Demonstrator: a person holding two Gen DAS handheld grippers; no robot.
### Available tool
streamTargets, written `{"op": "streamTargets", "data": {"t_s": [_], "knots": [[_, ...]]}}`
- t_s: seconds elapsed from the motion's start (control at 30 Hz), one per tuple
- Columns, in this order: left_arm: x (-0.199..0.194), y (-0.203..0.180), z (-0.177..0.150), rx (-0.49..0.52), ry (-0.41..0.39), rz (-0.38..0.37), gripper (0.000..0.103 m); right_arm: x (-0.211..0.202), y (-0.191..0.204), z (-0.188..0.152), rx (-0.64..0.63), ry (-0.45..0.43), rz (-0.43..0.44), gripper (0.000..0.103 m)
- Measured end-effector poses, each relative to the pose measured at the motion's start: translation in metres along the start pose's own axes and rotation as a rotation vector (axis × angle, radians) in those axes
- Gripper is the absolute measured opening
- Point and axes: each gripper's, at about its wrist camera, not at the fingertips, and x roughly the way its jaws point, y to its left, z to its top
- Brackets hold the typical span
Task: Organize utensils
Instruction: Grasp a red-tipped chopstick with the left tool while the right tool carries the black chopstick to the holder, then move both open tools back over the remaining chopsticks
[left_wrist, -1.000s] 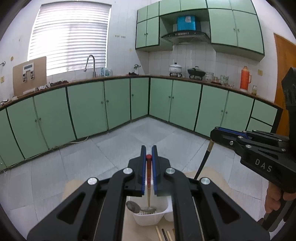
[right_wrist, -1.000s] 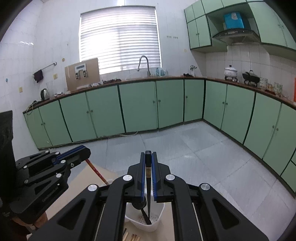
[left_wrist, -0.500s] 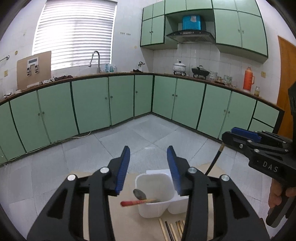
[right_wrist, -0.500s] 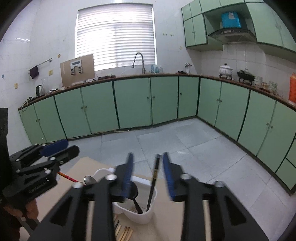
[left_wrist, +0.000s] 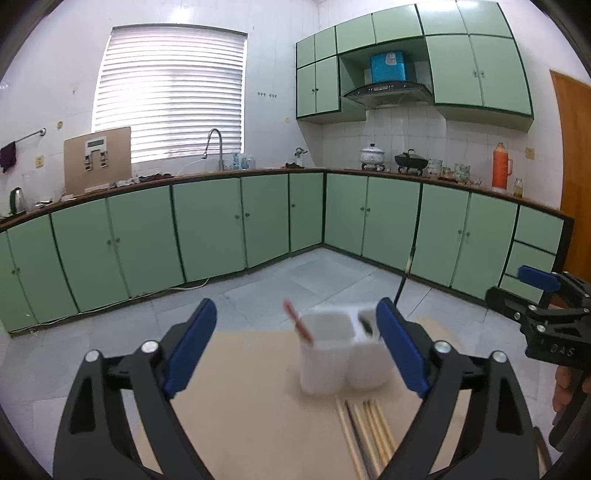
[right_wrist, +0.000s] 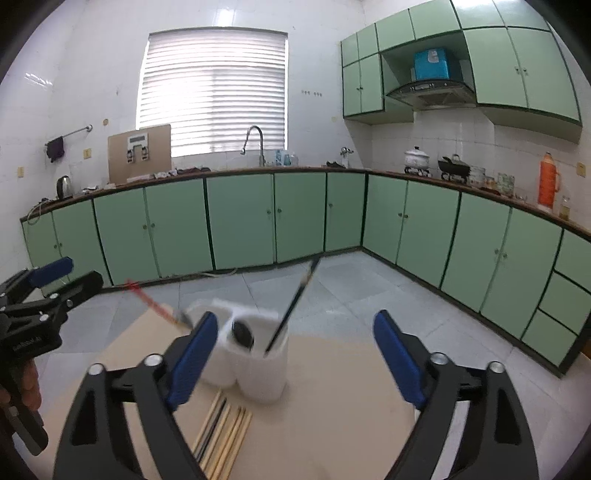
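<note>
Left gripper and right gripper, jaws just opening, gape wide and empty; red-handled spoon and black-handled spoon lean in the white holder.

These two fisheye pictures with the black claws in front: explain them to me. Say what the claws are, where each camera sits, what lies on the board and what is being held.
There is no robot here. A person holds a two-finger tool in each hand, and a camera on each tool looks forward along its fingers.

One picture is from the left gripper, with the other tool at its right edge. The other is from the right gripper, with the left tool at its left edge.

On the tan board stands a white two-part utensil holder. A red-handled spoon leans in one part, a black-handled utensil in the other. Several chopsticks lie flat before it.

Nothing is held: both grippers' jaws have just been opening, stand wide, and nothing is gripped between them.
</note>
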Motion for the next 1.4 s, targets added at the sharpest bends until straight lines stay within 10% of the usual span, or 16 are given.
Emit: {"op": "streamTargets", "data": {"t_s": [0.53,0.97,1.4], "knots": [[-0.022,0.012,-0.137,0.023,0.309,0.026,0.089,-0.04,0.035,-0.15,0.031,0.255,-0.031,0.089],[-0.023,-0.001,-0.182,0.054,0.425,0.0,0.089,-0.04,0.067,-0.195,0.025,0.401,0.05,0.037],[-0.02,-0.006,-0.187,0.035,0.451,-0.016,0.089,-0.033,0.082,-0.206,-0.009,0.445,0.076,0.029]]}}
